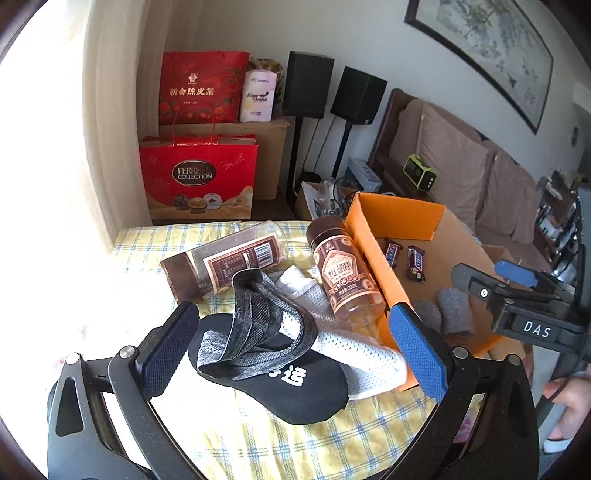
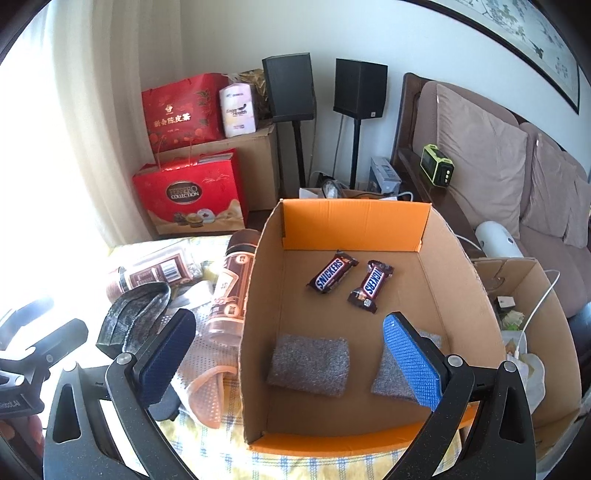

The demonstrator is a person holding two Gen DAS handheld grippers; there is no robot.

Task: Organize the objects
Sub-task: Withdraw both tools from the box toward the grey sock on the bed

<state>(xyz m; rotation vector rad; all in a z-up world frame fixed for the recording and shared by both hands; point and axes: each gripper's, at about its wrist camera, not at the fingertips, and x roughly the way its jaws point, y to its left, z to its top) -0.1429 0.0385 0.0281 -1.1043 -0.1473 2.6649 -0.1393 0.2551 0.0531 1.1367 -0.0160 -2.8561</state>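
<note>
Left gripper (image 1: 295,350) fingers wide apart over black cap (image 1: 295,384) beside box (image 1: 373,254). Gray strap (image 1: 258,321) on top may snag. Right gripper (image 2: 291,354) also wide apart, empty.

wall (image 2: 229,33) white | sofa (image 2: 480,155) brown | speakers (image 2: 290,86) black | window glare left

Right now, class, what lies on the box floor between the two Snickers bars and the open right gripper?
In the right wrist view, two grey felt pads lie there, on the orange-walled cardboard box floor.
</note>
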